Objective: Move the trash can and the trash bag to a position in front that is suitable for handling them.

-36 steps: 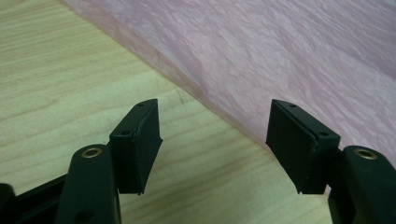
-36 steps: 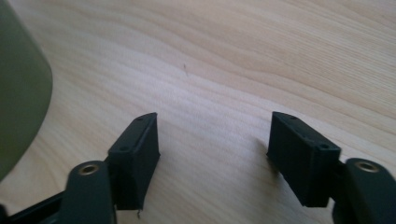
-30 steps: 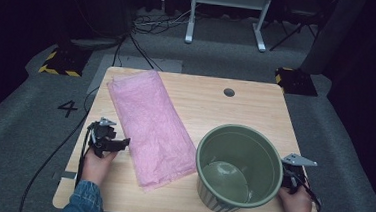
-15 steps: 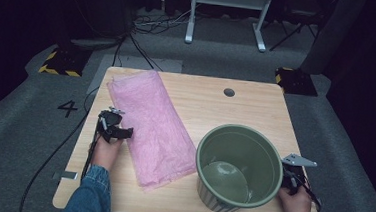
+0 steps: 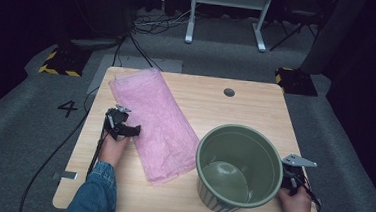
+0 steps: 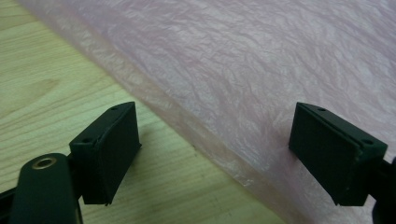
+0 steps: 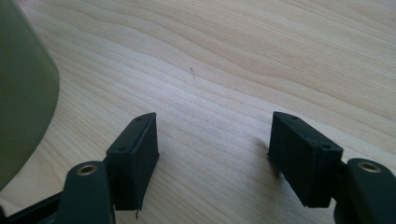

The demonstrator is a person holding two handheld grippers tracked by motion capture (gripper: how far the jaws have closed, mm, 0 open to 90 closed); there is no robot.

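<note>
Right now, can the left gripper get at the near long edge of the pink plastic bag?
Probably yes. The left gripper is open, its jaws straddling the edge of the pink plastic bag, which lies flat on the wooden table with nothing between.

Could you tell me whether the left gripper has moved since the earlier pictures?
Yes. The left gripper has moved up the high view to the edge of the pink sheet.

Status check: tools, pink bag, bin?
Left tool open, straddling pink bag edge, no grip. Right tool open beside green bin, over bare table. Nothing in the way.
</note>
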